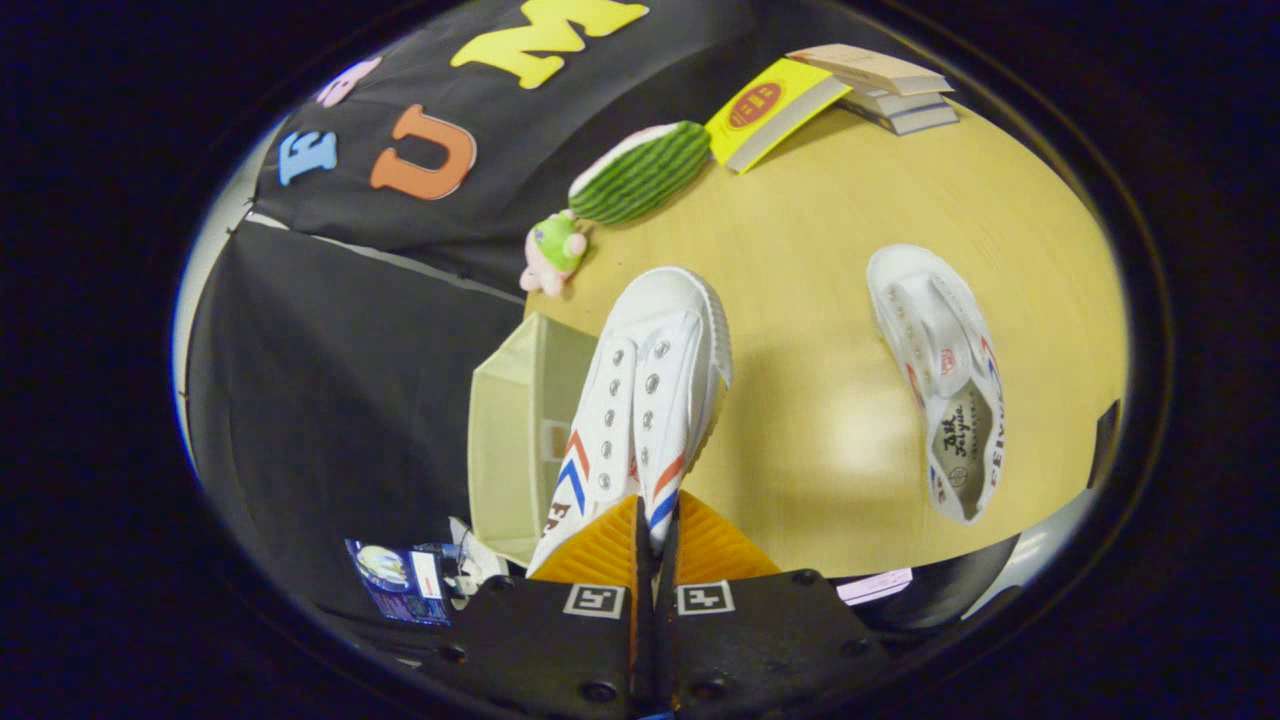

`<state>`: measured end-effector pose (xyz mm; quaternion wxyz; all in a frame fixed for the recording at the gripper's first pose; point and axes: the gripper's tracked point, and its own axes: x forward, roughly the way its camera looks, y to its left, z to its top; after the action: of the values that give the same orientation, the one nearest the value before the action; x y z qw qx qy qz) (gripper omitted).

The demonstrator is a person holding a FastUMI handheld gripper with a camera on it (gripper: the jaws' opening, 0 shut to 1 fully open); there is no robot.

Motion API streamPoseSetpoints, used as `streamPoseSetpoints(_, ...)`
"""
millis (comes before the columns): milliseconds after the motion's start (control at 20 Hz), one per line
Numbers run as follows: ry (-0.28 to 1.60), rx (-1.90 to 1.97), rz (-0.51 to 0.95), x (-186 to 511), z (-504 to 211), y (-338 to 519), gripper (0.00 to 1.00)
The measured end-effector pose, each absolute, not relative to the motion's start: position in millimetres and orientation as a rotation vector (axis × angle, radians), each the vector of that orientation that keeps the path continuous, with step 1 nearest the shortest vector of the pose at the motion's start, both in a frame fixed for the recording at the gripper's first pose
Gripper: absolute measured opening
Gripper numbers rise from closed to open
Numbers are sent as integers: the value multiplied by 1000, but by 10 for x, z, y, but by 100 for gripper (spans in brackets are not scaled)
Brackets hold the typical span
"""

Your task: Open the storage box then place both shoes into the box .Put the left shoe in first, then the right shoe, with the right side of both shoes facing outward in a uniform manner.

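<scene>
Setting: a light wooden table against a black cloth wall; the view is rolled, so the table's edge runs diagonally. Off the table's edge, low and beside the fingers: a printed packet with some small clutter, details unclear. At the same edge: the box, pale fabric, its open mouth facing the camera, interior apparently empty. Held shoe: white canvas, red and blue chevrons on both flanks, toe pointing away, hanging just beside the box and partly across its near wall. Gripper: fingers clenched nearly together on the shoe's heel end, a thin edge of the collar pinched between them. Along the table's far edge: a small green and pink plush, a watermelon-slice plush, a yellow booklet, a stack of books. Second shoe: same pattern, lying flat well apart from the box, opening upward, near the table's opposite edge. Status, as judged: box open, first shoe in transit, neither stowed. Risks: the pinch takes only a thin strip of canvas, so the shoe may swing or slip during the tilt into the box; the toe may catch the soft wall and push the box off the edge; a twist in the grip would leave the wrong flank outward.
</scene>
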<state>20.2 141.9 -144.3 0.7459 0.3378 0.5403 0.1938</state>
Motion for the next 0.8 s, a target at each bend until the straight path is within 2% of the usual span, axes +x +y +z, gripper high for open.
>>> streamPoseSetpoints(200, 1137, 743, 531, 220, -793, 2030, 6)
streamPoseSetpoints(350, 1144, 681, 566, 361, -632, 2609, 6)
streamPoseSetpoints(800, 1367, 530, 540, 362, -1451, 3753, 6)
